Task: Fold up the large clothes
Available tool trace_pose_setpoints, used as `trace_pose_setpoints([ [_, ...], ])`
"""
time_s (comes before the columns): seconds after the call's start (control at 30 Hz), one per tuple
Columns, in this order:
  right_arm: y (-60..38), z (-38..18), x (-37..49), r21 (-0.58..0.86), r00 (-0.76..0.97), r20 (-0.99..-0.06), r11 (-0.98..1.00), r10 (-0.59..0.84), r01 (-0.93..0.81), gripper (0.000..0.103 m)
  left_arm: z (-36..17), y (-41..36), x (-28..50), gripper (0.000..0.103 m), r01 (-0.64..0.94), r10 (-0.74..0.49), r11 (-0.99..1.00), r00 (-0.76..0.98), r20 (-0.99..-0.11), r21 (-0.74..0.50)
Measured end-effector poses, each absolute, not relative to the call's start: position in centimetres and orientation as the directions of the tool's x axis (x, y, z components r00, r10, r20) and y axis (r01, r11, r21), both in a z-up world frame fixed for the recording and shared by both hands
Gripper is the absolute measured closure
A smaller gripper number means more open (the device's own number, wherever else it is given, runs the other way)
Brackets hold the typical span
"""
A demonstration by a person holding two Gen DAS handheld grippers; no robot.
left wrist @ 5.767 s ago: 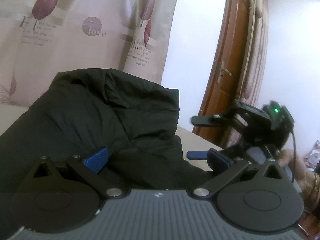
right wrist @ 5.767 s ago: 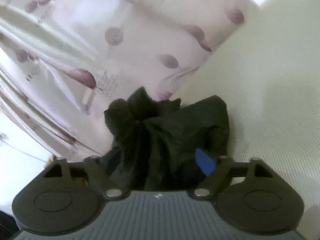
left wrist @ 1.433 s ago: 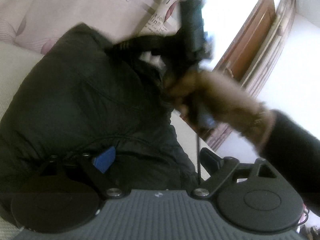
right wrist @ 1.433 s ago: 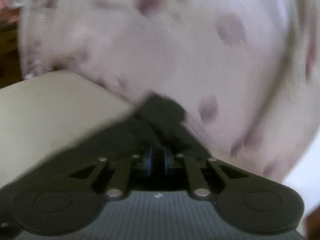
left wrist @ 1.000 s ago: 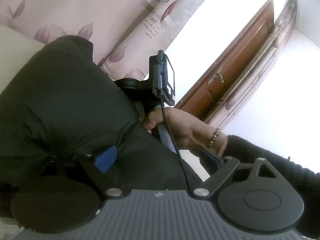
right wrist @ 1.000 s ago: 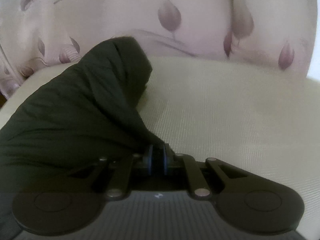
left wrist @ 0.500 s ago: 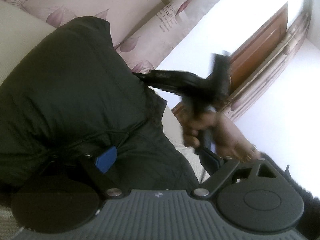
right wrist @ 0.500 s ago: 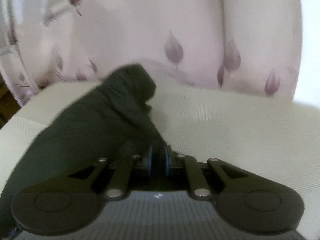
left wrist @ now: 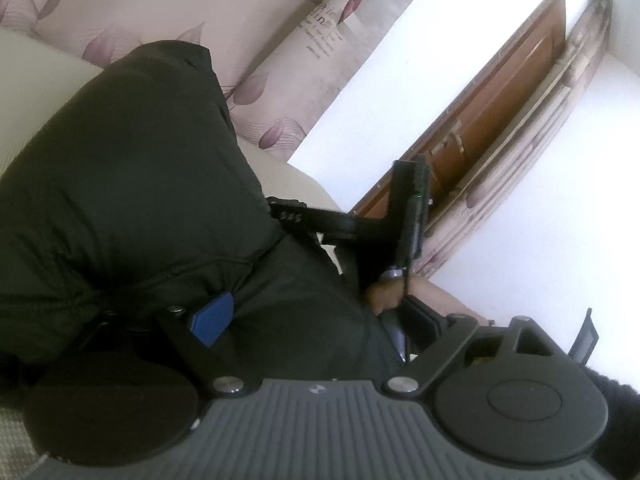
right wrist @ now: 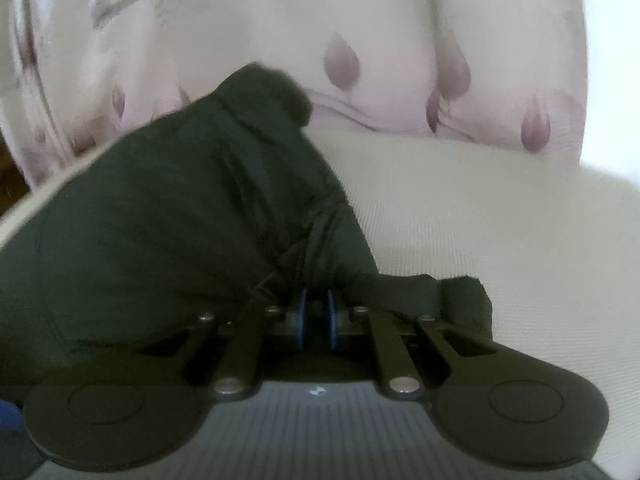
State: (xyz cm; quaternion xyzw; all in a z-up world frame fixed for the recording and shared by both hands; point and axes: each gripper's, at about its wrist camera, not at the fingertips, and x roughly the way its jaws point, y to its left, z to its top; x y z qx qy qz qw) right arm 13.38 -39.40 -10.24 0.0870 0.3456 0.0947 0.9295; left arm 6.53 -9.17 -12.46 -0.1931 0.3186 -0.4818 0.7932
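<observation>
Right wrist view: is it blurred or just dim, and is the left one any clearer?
Right wrist view: soft, curtain and jacket edges smeared, light dim and flat. Left wrist view: sharper, but the white wall is blown out and the jacket is so dark its folds barely show; the door bows from fisheye distortion.

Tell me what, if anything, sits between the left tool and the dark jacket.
Nothing visible does. The left tool stands open with the dark jacket bunched directly between its fingers; the right tool pinches the jacket's far edge, off to the side.
</observation>
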Motion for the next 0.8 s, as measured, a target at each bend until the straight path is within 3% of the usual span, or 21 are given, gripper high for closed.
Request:
trace_pose_setpoints([
  [0.07, -40.8, -9.7, 13.0, 0.304, 0.750, -0.607, 0.949, 0.262, -0.086, 0.092, -12.4, -9.1, 6.8, 0.012, 0.624, -0.886, 0.465, 0.333, -0.324, -0.629],
  [0.17, -42.8, -7.2, 8.9, 0.436, 0.818, -0.503, 0.899, 0.279, -0.038, 0.088, -12.4, -9.1, 7.0, 0.011, 0.630, -0.890, 0.456, 0.325, -0.320, -0.629],
  [0.33, -40.1, -3.3, -2.0, 0.301, 0.865, -0.418, 0.941, 0.276, -0.154, 0.088, -12.4, -8.8, 6.7, 0.009, 0.638, -0.893, 0.450, 0.332, -0.303, -0.625],
  [0.47, -37.2, -3.7, -7.1, 0.187, 0.864, -0.443, 0.967, 0.240, -0.173, 0.088, -12.6, -8.9, 6.0, 0.008, 0.651, -0.883, 0.469, 0.353, -0.309, -0.597],
  [0.5, -36.4, -4.7, -7.2, 0.162, 0.845, -0.486, 0.973, 0.222, -0.163, 0.088, -12.5, -9.0, 5.8, 0.008, 0.652, -0.880, 0.476, 0.359, -0.313, -0.590],
  [0.67, -36.0, -8.3, -6.2, 0.221, 0.803, -0.560, 0.971, 0.205, -0.094, 0.089, -12.2, -9.3, 5.1, 0.008, 0.657, -0.855, 0.517, 0.378, -0.354, -0.548],
  [0.8, -34.7, -9.1, -5.5, 0.138, 0.801, -0.578, 0.986, 0.158, -0.095, 0.090, -11.9, -9.5, 4.8, 0.008, 0.654, -0.835, 0.548, 0.393, -0.385, -0.522],
])
